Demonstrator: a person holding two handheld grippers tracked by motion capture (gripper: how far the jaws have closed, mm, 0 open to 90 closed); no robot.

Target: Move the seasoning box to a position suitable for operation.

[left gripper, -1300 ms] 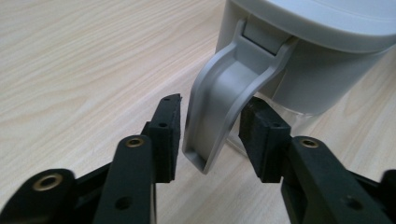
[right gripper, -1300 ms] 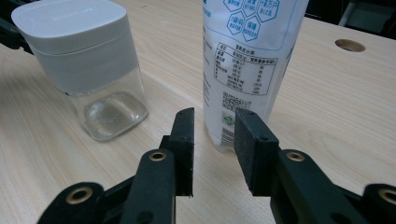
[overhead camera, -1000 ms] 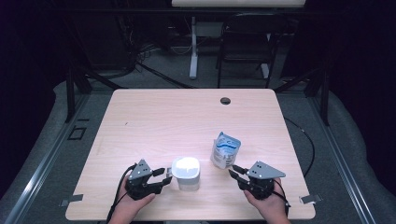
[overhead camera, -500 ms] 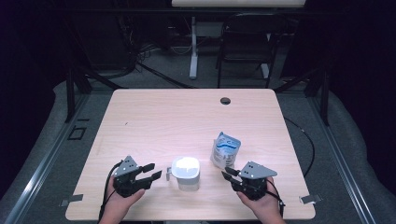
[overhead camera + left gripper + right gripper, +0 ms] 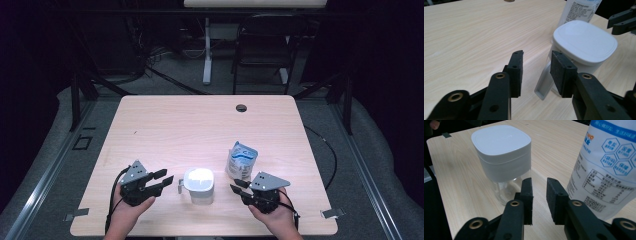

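1. Standing near the table's (image 5: 150, 125) front edge, about midway along it, a lidded jar (image 5: 199, 186) waits with its white square lid on and its clear glass body below; a grey handle (image 5: 543, 83) runs down the side that faces the left gripper (image 5: 164, 181).
2. Just behind and to the right of the jar, toward the right edge, a white-and-blue pouch (image 5: 241, 160) stands upright, close to the jar but, as far as the high view tells, not touching it.
3. The left gripper sits at the front edge left of the jar, tips aimed at the handle side. Its jaws have just been closing and now stand partly apart with nothing between them; in the left gripper view the handle lies just beyond the right-hand pad (image 5: 560, 72), off the line of the gap rather than inside it.
4. The right gripper (image 5: 238, 186) sits at the front edge right of the jar, jaws apart by a narrow gap and gripping nothing. In the right gripper view the gap points between the jar's glass body (image 5: 506, 190) and the pouch (image 5: 606, 175).
5. Flanking the jar from both sides likely readies one gripper to steady it by the handle while the other works the lid.
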